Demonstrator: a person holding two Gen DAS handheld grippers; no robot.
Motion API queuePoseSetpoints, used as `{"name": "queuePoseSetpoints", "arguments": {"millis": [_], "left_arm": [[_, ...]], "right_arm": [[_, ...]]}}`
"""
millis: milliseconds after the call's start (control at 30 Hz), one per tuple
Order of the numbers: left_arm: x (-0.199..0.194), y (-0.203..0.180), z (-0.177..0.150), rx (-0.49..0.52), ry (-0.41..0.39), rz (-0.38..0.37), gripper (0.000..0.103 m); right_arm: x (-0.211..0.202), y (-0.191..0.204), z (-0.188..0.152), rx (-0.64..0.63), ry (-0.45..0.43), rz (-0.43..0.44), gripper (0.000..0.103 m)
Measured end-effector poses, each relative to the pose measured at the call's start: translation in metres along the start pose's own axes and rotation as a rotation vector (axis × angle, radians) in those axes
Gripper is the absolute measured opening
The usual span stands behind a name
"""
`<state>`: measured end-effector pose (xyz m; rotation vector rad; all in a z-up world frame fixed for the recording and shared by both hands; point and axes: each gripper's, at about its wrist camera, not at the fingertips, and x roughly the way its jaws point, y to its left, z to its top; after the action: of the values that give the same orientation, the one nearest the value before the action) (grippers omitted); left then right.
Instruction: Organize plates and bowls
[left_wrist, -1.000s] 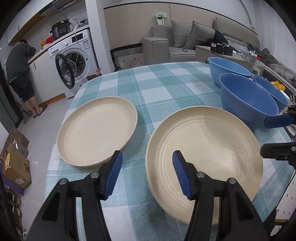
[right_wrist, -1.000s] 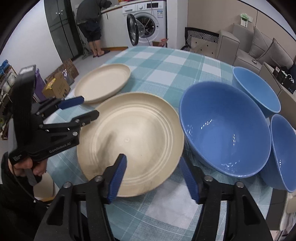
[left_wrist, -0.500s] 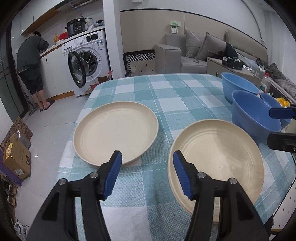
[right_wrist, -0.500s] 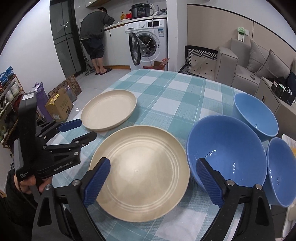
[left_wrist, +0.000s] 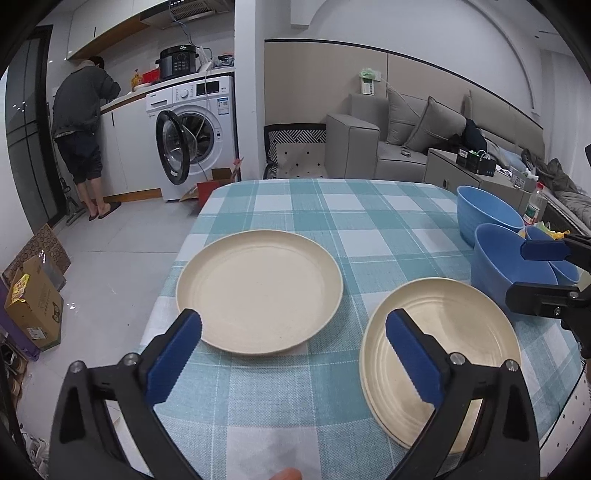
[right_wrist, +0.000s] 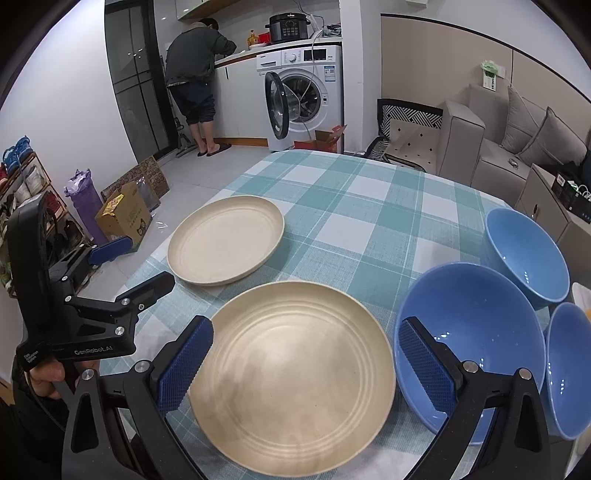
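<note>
Two cream plates lie on the checked tablecloth (left_wrist: 332, 206): a smooth one (left_wrist: 258, 291) (right_wrist: 225, 243) on the left and a ringed one (left_wrist: 461, 332) (right_wrist: 295, 380) near the front edge. Three blue bowls stand to the right: a large one (right_wrist: 476, 332), a far one (right_wrist: 524, 251) and one at the edge (right_wrist: 569, 369). My left gripper (left_wrist: 293, 325) (right_wrist: 138, 264) hovers in front of the smooth plate, its jaws opening with nothing between them. My right gripper (right_wrist: 306, 332) (left_wrist: 528, 273) hangs above the ringed plate's near rim, its jaws opening wide and empty too.
A person (left_wrist: 81, 122) stands at the kitchen counter beside a washing machine (left_wrist: 192, 136) with its door open. A grey sofa (left_wrist: 406, 140) is behind the table. Cardboard boxes (left_wrist: 33, 306) sit on the floor at the left. A bottle (left_wrist: 532, 210) stands beyond the bowls.
Both grippers have drawn back and up from the plates, which now look smaller. The right jaws spread wide first, then the left. Plates and bowls have not moved.
</note>
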<state>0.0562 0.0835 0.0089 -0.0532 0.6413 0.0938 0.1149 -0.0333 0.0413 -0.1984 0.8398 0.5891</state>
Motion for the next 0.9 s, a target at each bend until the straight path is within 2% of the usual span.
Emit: {"name": "queuePoseSetpoints", "arguments": {"millis": [100, 400, 900], "left_arm": [[0.001, 0.004, 0.001, -0.006, -0.016, 0.022, 0.101], [0.008, 0.014, 0.005, -0.027, 0.002, 0.063, 0.103], [0.025, 0.025, 0.012, -0.050, 0.031, 0.075, 0.103]], "right_arm": [[0.003, 0.001, 0.005, 0.000, -0.004, 0.012, 0.102], [0.012, 0.000, 0.021, -0.003, -0.018, 0.036, 0.102], [0.042, 0.001, 0.047, 0.018, 0.016, 0.057, 0.102]]}}
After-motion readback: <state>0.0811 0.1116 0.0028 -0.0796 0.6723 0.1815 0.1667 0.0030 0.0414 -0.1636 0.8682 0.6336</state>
